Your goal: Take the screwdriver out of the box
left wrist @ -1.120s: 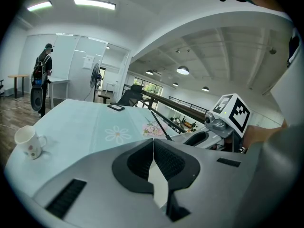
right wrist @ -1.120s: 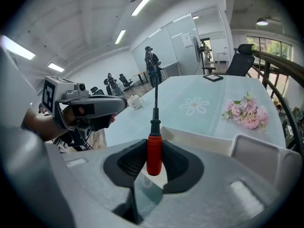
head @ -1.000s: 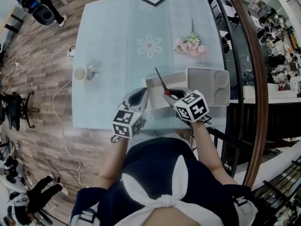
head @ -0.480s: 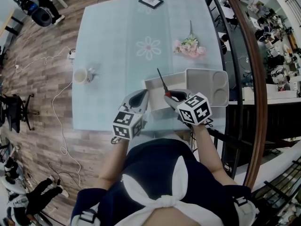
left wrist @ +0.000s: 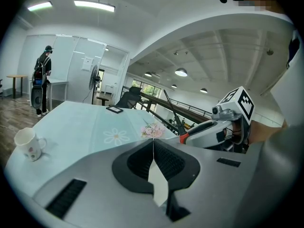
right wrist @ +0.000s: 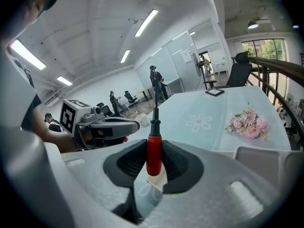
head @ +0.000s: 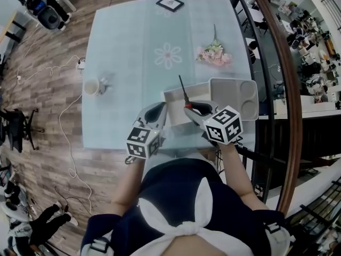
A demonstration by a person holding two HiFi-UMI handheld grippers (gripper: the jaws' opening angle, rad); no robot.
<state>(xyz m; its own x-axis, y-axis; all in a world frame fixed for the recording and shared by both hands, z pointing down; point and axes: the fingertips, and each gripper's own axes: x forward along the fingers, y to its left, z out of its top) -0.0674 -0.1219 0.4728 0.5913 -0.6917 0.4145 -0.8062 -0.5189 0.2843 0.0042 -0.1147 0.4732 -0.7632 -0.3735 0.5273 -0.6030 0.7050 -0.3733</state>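
The screwdriver (head: pixel 183 92) has a red handle (right wrist: pixel 153 153) and a dark shaft that points up and away over the table. My right gripper (head: pixel 189 107) is shut on that handle and holds it above the white box (head: pixel 172 95). The tool's red end and shaft also show in the left gripper view (left wrist: pixel 183 138). My left gripper (head: pixel 158 111) sits at the box's near left corner. Its jaws are shut on a thin white edge (left wrist: pixel 156 182), the box's wall. The box's inside is mostly hidden behind both grippers.
A white lid or tray with round recesses (head: pixel 235 97) lies against the box's right side. A mug (head: pixel 91 85) stands near the table's left edge, pink flowers (head: pixel 214 54) lie behind the box, and a framed picture (head: pixel 170 3) is at the far end. A railing (head: pixel 277 89) runs along the right.
My right gripper has risen a little and tilted, with the screwdriver still in it. The left gripper and the box have stayed put.
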